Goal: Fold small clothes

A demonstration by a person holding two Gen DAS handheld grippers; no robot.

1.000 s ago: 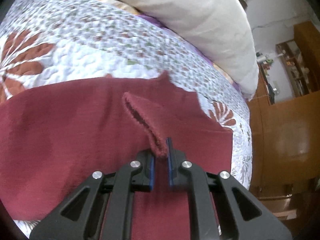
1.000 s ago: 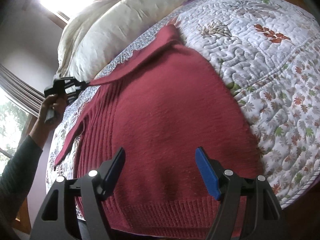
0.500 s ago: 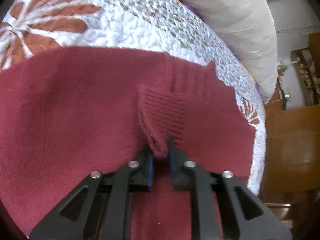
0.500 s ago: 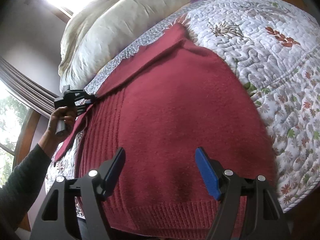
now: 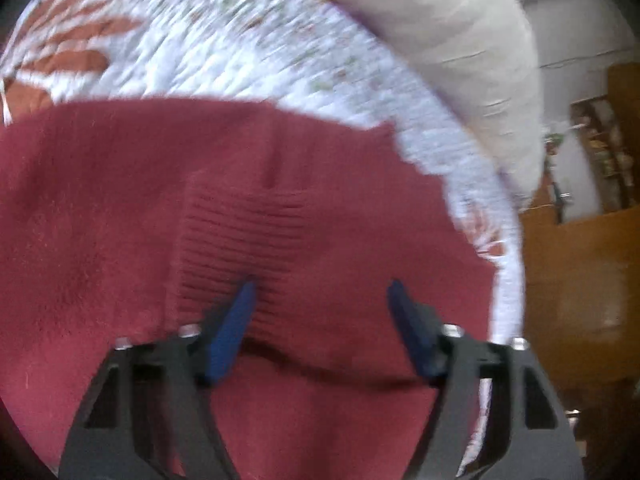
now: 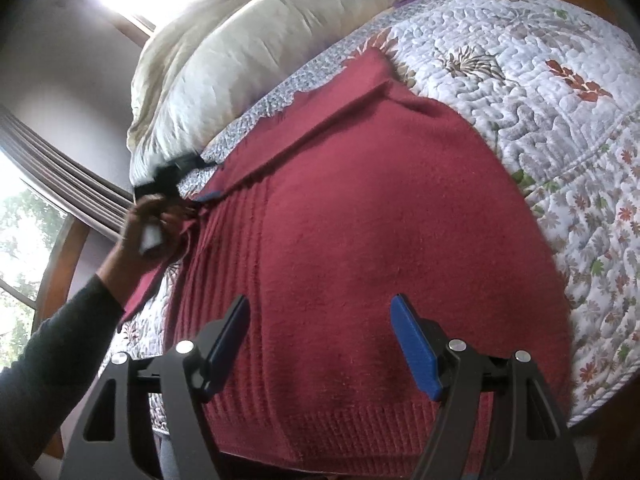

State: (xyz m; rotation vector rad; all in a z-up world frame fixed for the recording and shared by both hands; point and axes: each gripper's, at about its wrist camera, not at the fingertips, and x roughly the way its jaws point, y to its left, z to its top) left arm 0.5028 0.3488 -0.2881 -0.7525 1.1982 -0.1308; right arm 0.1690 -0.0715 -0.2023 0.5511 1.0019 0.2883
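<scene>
Hovering above the hem end of a red knitted sweater (image 6: 360,240), right hand-held gripper (image 6: 320,344) with blue-padded fingers (image 6: 414,346) spread wide apart, gripping nothing. Lying flat on a quilted floral bedspread (image 6: 560,120), spreading ahead of the gripper, ribbed hem nearest. Stretching diagonally across the body ahead, one sleeve (image 6: 320,120). Working far ahead to the left, left hand-held gripper (image 6: 172,178), blurred, touching the sweater's edge, carried by a hand (image 6: 148,228) in a dark sleeve (image 6: 48,360). Resting beyond the sweater, a cream pillow (image 6: 260,52).
</scene>
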